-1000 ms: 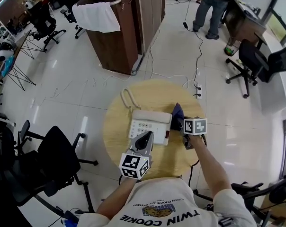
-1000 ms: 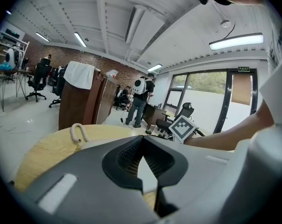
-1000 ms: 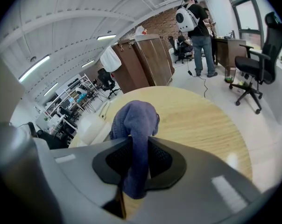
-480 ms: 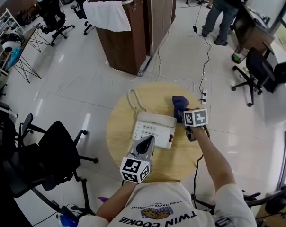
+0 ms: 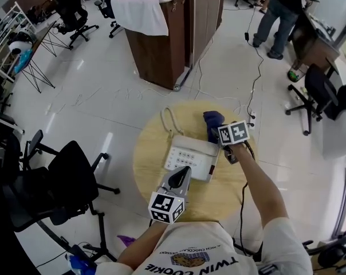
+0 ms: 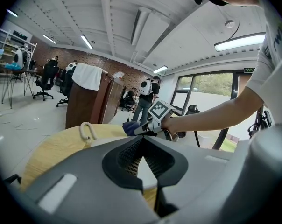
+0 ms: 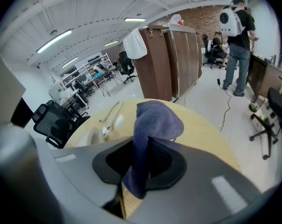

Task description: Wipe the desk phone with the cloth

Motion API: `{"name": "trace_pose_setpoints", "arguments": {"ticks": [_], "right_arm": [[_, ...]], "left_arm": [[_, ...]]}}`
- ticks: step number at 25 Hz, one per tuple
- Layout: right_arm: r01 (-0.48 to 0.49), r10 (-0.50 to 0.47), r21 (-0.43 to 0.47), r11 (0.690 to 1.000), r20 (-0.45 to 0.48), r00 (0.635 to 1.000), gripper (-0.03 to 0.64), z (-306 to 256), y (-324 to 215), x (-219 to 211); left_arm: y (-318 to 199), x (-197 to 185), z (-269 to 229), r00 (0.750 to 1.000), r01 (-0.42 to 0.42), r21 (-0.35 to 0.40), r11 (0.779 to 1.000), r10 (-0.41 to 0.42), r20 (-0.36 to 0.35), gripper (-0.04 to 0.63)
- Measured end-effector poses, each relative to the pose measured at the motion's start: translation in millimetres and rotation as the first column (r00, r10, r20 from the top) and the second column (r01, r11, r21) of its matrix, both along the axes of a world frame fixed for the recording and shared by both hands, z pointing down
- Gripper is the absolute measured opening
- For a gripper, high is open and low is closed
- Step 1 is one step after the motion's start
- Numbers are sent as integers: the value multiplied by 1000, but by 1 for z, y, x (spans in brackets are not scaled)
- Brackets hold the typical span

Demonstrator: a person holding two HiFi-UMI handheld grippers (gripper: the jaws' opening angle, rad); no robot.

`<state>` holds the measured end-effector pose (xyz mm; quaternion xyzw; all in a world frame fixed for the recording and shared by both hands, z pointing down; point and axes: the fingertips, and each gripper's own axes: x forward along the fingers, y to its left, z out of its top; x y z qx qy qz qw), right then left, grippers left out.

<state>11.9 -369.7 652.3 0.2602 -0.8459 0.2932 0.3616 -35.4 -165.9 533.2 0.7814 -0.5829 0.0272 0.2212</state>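
Desk phone: one desk phone (image 5: 191, 157), white, with a keypad on its top; it lies flat about the middle of the round table (image 5: 147, 153), a little toward the right edge.
Cord: one coiled cord (image 5: 168, 121) loops from the phone's far left corner to the table's far edge.
Cloth: one cloth (image 5: 213, 119), dark blue and bunched, near the table's far right edge and just beyond the phone's far right corner. Whether it touches the phone cannot be told.
Right gripper: one right gripper (image 5: 215, 132), clenched on the cloth. Its own view shows the fabric pinched between the pads, a wad standing out past the tips and a tail hanging below.
Left gripper: one left gripper (image 5: 181, 172), jaw tips pressed together with nothing held, poised over the phone's near edge. Contact with the phone cannot be told.
Open room on the table: the left half is bare wood from the far edge to the near edge. A bare strip runs between the phone and the near edge. The right edge is crossed by the person's right forearm.
Surface: pale wood grain, round, one only.
Floor: glossy white tiles (image 5: 104, 107), with thin cables (image 5: 216, 93) trailing beyond the table's far edge and a power strip (image 5: 252, 118) by its far right edge.
Room: one black office chair (image 5: 67, 179) close to the table's left edge, with others further off. One wooden cabinet (image 5: 167, 39) with a white towel (image 5: 141, 14) draped over it. One standing person (image 5: 282, 10) at the far right.
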Motion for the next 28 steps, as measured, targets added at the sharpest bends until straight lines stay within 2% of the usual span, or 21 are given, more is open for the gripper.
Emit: {"name": "trace_pose_setpoints", "arguments": {"ticks": [10, 18, 28], "right_arm": [[138, -139, -56, 989, -19, 990, 66, 5, 10, -58], [223, -224, -51, 974, -19, 974, 66, 4, 16, -109], [282, -283, -15, 959, -23, 959, 66, 1, 26, -150]], "left_arm": [[4, -6, -2, 1000, 31, -5, 1000, -31, -3, -9], [14, -19, -1, 998, 64, -19, 998, -64, 12, -9], [20, -38, -2, 995, 101, -13, 995, -101, 9, -9]]}}
